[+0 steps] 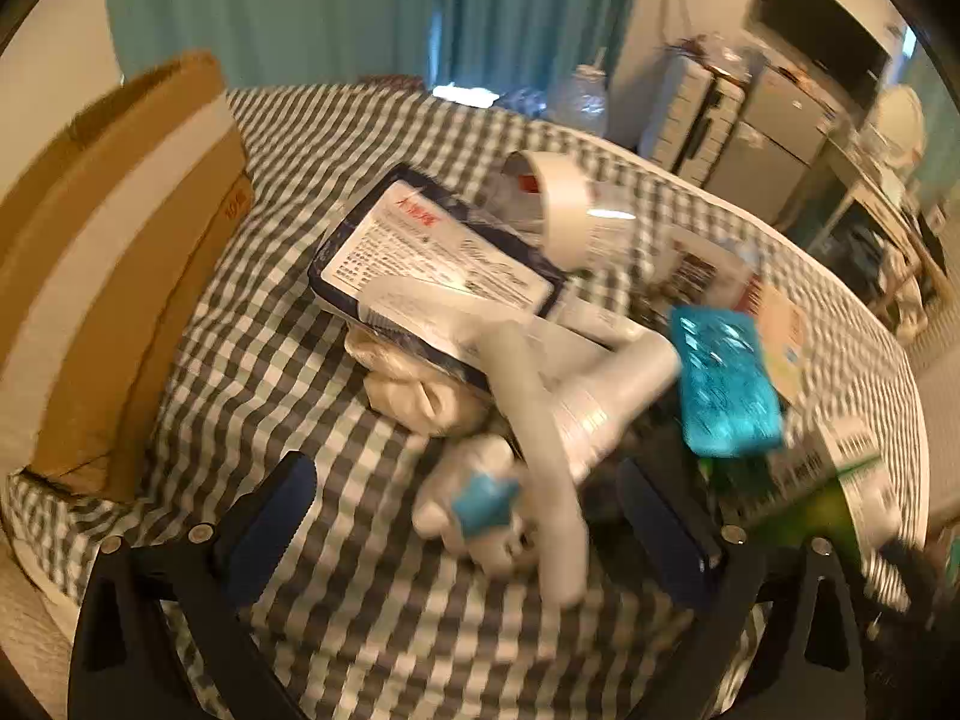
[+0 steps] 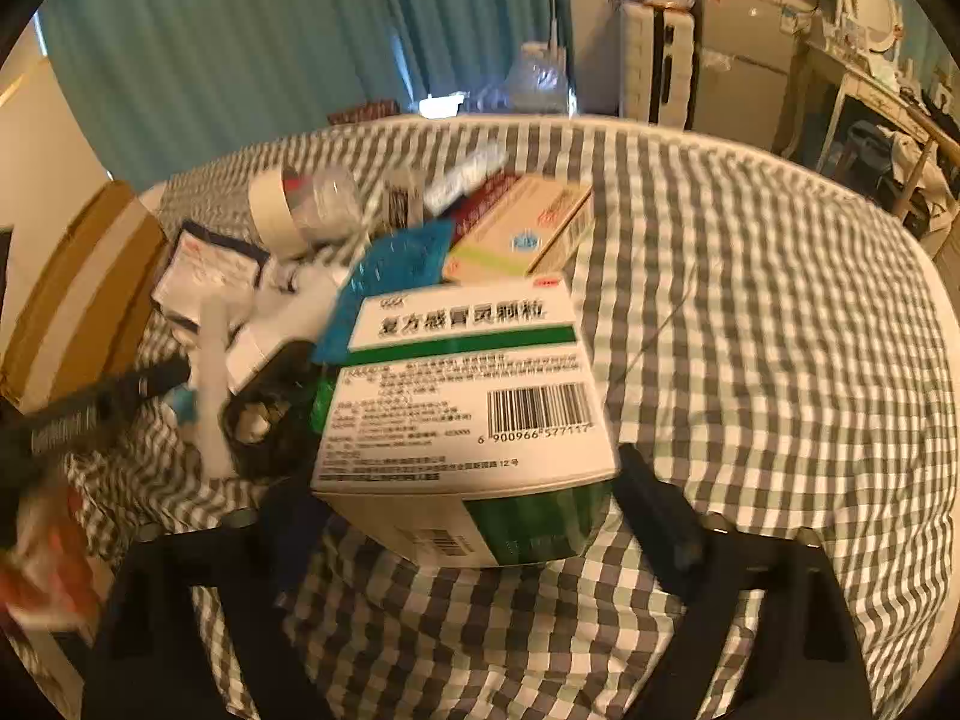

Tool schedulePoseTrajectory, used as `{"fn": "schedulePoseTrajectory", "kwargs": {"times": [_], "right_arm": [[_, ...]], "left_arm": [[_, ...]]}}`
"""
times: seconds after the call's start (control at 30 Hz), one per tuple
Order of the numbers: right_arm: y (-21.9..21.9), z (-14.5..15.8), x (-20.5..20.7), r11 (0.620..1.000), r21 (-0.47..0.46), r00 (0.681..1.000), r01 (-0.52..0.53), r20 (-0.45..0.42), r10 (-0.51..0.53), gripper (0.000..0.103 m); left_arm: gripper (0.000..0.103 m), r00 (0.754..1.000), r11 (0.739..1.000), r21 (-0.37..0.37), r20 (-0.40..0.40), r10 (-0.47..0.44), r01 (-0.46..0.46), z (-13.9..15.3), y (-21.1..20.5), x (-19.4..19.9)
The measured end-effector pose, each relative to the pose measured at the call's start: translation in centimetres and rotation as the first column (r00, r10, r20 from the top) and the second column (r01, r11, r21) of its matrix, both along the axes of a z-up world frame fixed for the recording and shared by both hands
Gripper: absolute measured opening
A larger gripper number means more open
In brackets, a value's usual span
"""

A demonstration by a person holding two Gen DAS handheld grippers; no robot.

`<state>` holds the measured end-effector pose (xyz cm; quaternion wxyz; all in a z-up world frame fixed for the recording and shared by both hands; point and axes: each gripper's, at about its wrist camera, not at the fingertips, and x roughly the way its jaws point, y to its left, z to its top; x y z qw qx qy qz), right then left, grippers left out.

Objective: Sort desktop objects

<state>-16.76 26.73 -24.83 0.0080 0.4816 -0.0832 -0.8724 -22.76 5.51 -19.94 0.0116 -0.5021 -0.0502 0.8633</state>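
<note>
Sorting has barely begun, by the look of it: a jumbled heap of desktop clutter fills the centre of the checked tablecloth point(image 2: 750, 300), while the cardboard box point(image 1: 114, 276) at the left edge shows no contents from here. The left gripper point(image 1: 474, 516) hangs spread wide over a small white bottle point(image 1: 474, 504), holding nothing. The right gripper point(image 2: 462, 516) straddles a green-and-white medicine box point(image 2: 474, 396) at lower centre; whether it has clamped is unclear.
</note>
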Motion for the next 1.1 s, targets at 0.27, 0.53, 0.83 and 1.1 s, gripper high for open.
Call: {"fn": "schedulePoseTrajectory", "kwargs": {"times": [0.27, 0.53, 0.83, 1.1], "right_arm": [[0.3, -0.4, -0.1, 1.000, -0.020, 1.000, 0.004, -0.005, -0.004, 0.082], [0.0, -0.1, 0.2, 1.000, -0.009, 1.000, 0.014, -0.018, -0.015, 0.078], [-0.6, 2.4, 2.6, 0.999, -0.014, 0.995, 0.036, -0.088, -0.037, 0.078], [-2.1, 5.1, 5.7, 0.999, -0.045, 0.990, 0.025, -0.139, -0.031, 0.078]], "left_arm": [[0.087, 0.999, 0.999, 0.030, 0.045, -0.029, 0.028, -1.9, 0.5, -2.9], [0.019, 0.988, 0.987, 0.041, 0.004, -0.153, 0.153, -1.0, 0.4, -3.4], [0.018, 0.974, 0.977, 0.057, -0.114, -0.197, 0.205, 5.0, -1.3, 2.7], [0.018, 0.962, 0.972, 0.067, -0.174, -0.210, 0.225, 9.8, -1.5, 5.2]]}}
